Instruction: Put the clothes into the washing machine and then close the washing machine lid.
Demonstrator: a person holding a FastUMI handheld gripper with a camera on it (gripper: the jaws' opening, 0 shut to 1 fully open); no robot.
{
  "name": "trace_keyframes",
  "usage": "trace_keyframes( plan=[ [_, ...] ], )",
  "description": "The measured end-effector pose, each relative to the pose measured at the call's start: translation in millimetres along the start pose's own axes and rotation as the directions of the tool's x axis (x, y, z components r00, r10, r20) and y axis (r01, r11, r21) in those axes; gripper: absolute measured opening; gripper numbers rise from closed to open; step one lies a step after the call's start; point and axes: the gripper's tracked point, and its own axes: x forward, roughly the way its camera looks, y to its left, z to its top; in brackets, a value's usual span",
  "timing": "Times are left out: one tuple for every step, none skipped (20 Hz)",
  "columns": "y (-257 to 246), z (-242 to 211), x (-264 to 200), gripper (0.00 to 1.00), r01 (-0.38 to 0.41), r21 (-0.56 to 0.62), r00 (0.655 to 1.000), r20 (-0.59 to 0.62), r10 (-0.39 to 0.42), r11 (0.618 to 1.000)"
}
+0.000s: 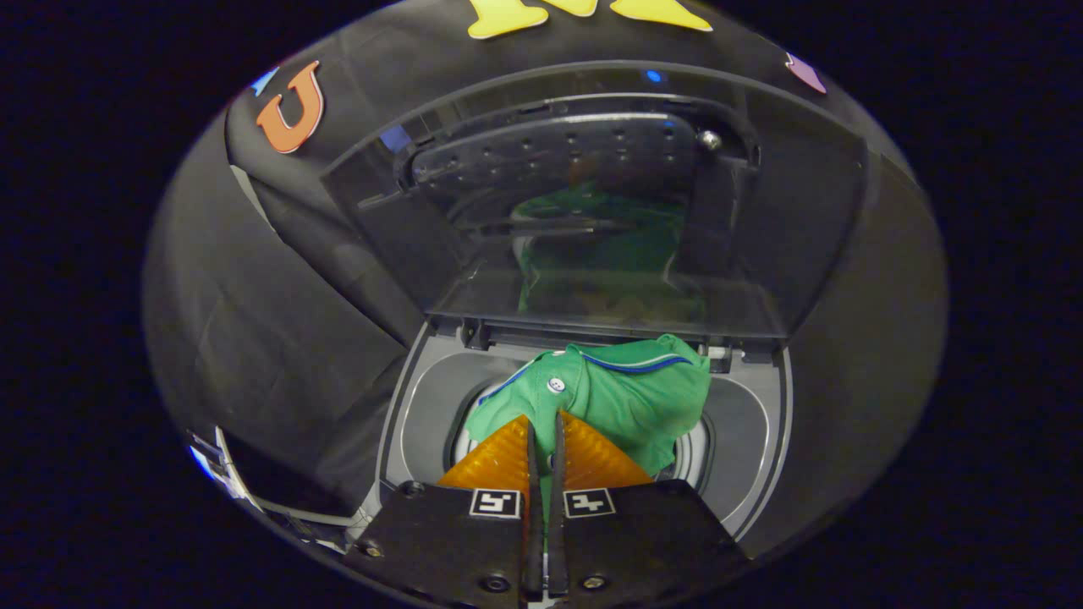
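A green shirt [626,397] with blue-and-white trim and a small button hangs bunched over the round drum opening of the grey top-loading washing machine [423,406]. My gripper [545,423] hovers above the opening, shut on a fold of the green shirt; a thin strip of green cloth shows in the narrow gap between the two fingers. The rest of the shirt spreads just ahead of the fingertips and to their right, reaching toward the hinge. The machine's dark see-through lid [592,211] stands upright beyond the shirt and mirrors the green cloth. The drum's inside is hidden by the shirt.
Black booth cloth [279,313] drapes close behind and on both sides of the washing machine. The raised lid stands as a wall beyond the opening. The grey top panel rings the drum opening.
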Motion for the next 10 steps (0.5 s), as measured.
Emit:
trace_keyframes(
  plan=[
    [0.4,-1.9,3.1,0.06,0.004,0.002,1.000,-0.006,-0.004,1.000],
    [-1.1,-3.1,5.6,0.06,0.010,-0.004,1.000,-0.009,-0.010,1.000],
    [-1.3,-2.8,5.7,0.06,0.012,-0.008,1.000,-0.010,-0.012,1.000],
    [-0.9,-3.0,6.5,0.05,0.013,-0.009,1.000,-0.010,-0.013,1.000],
    [-1.3,-3.0,8.0,0.06,0.015,-0.007,1.000,-0.008,-0.015,1.000],
    [-2.2,-3.3,9.2,0.06,0.017,-0.007,1.000,-0.007,-0.017,1.000],
    [-2.7,-2.9,9.2,0.06,0.020,-0.008,1.000,-0.005,-0.020,1.000],
    [-2.4,-2.1,9.3,0.05,0.020,-0.011,1.000,-0.005,-0.020,1.000],
    [-2.6,-0.6,9.6,0.06,0.024,-0.013,1.000,-0.001,-0.024,1.000],
    [-3.1,0.8,10.7,0.06,0.024,-0.015,1.000,0.001,-0.024,1.000]
  ],
)
